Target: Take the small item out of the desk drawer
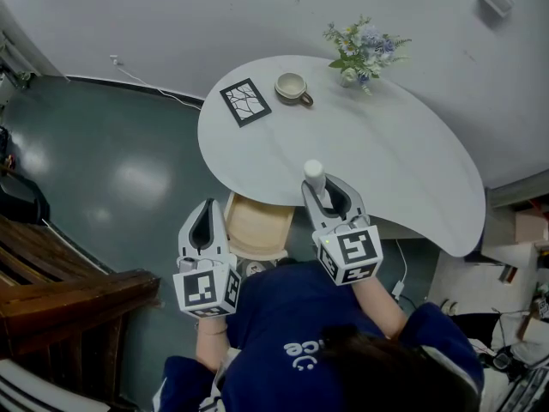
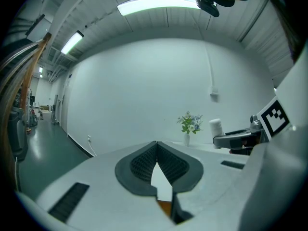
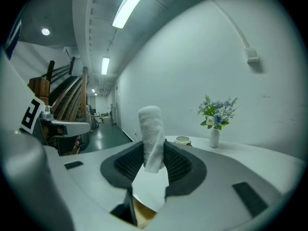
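Note:
A small white rolled cloth (image 1: 314, 172) stands upright between the pads of my right gripper (image 1: 324, 189), which is shut on it just above the near edge of the white table (image 1: 386, 153). In the right gripper view the roll (image 3: 151, 134) sticks up out of the jaws of that gripper (image 3: 154, 153). Below the table edge a light wooden drawer (image 1: 257, 227) stands pulled out. My left gripper (image 1: 205, 209) hangs beside the drawer's left side, its jaws shut on nothing, tips meeting (image 2: 157, 146). The left gripper view also catches the roll (image 2: 216, 127).
On the far part of the table are a black framed picture (image 1: 246, 101), a beige cup (image 1: 292, 87) and a vase of flowers (image 1: 364, 52). Dark wooden furniture (image 1: 73, 290) stands at the lower left on the green floor. A wall runs behind the table.

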`<state>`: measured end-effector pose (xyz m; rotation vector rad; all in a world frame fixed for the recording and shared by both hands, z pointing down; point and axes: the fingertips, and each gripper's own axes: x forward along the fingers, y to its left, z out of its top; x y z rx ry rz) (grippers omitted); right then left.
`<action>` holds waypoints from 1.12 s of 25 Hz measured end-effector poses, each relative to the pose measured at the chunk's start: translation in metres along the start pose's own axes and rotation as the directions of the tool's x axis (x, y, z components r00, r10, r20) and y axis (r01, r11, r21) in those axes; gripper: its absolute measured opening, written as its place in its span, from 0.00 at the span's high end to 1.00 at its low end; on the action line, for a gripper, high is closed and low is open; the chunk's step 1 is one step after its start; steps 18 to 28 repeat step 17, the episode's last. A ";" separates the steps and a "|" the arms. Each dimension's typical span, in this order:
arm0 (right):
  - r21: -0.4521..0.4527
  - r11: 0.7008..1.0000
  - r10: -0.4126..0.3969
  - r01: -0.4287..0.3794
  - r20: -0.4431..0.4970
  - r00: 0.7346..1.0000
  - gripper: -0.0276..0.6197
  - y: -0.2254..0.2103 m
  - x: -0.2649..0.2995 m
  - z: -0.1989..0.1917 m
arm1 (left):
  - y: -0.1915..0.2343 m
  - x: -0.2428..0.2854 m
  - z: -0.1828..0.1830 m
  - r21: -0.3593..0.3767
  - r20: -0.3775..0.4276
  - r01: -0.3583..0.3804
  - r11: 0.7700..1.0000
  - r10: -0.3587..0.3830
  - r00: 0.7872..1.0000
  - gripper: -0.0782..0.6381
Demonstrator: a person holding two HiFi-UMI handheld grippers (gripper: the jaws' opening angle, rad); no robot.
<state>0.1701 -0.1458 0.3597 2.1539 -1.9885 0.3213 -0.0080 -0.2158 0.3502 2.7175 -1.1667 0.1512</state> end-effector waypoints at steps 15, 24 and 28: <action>-0.054 0.998 0.020 -0.021 -0.022 1.000 0.75 0.014 0.003 -0.004 | 0.006 -0.005 -0.012 0.001 -0.027 0.001 1.000 -0.001 1.000 0.88; -0.058 0.998 0.021 -0.022 -0.025 0.999 0.75 0.017 0.003 -0.005 | 0.006 -0.006 -0.014 0.003 -0.032 0.006 1.000 -0.006 0.999 0.88; -0.058 0.998 0.021 -0.022 -0.025 0.999 0.75 0.017 0.003 -0.005 | 0.006 -0.006 -0.014 0.003 -0.032 0.006 1.000 -0.006 0.999 0.88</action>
